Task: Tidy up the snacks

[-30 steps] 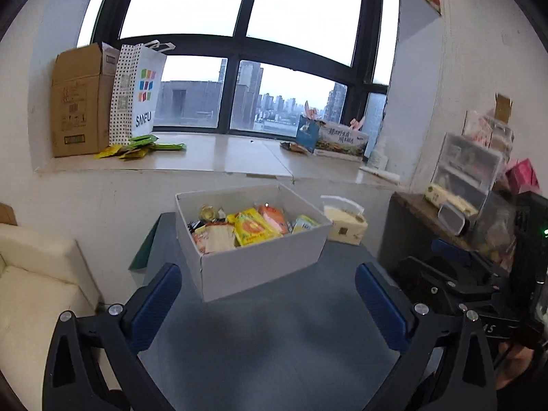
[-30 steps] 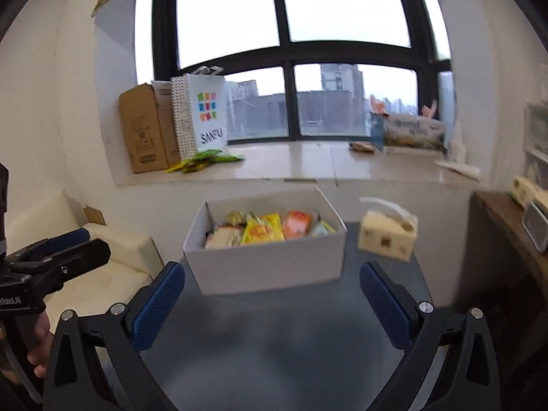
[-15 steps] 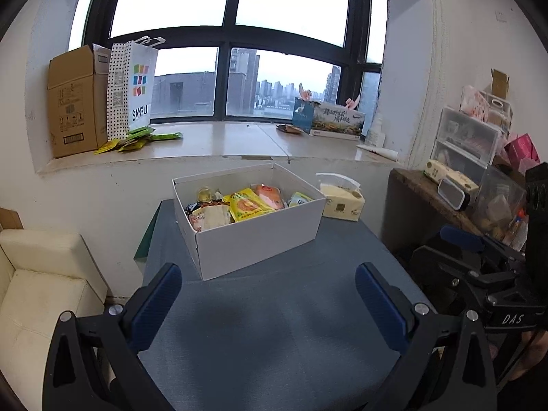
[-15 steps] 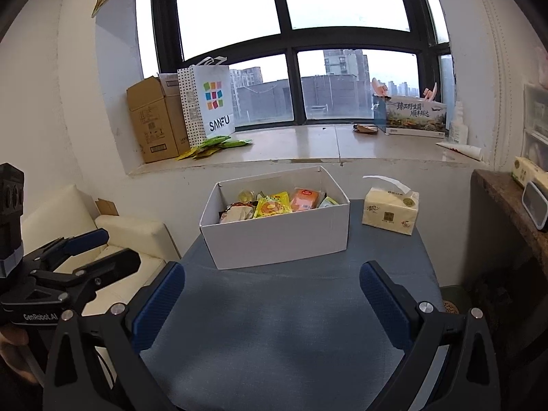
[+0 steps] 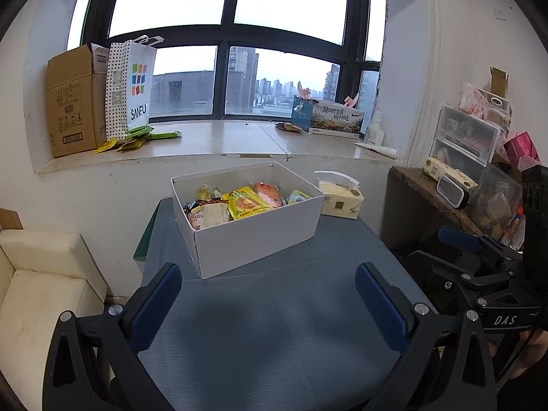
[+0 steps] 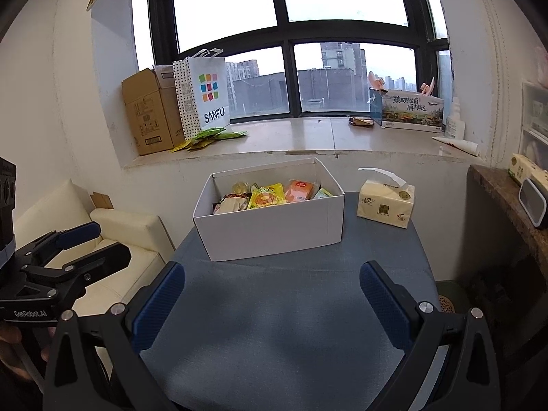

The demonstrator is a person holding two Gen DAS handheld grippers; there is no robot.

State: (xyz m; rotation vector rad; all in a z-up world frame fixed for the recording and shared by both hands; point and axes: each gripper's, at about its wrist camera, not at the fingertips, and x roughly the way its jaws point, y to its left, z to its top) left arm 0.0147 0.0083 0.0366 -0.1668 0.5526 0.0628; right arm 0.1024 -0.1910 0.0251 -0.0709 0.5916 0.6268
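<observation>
So my left gripper (image 5: 269,303) is spread wide, nothing between the blue pads, hovering over the blue-grey table (image 5: 274,325) on the near side of the white box (image 5: 253,236). My right gripper (image 6: 272,303) is the same: fingers wide apart, empty, also on the near side of the box, over bare tabletop. Each tool shows at the edge of the other's view, off to the side of the box.

The white box sits open-topped toward the far end of the table, well apart from both grippers. Snacks fill it: a yellow packet (image 5: 246,202) in the middle, an orange packet (image 5: 269,193) just right of that, a beige packet (image 5: 209,214) at the left end, a small greenish pack (image 5: 297,197) at the right end. A tissue pack (image 6: 385,203) stands just right of the box, close but I can't tell if touching. Behind the box, on the window ledge, green and yellow sachets (image 5: 137,137) lie loose beside a SANFU bag (image 5: 132,85) and a cardboard carton (image 5: 73,101).
</observation>
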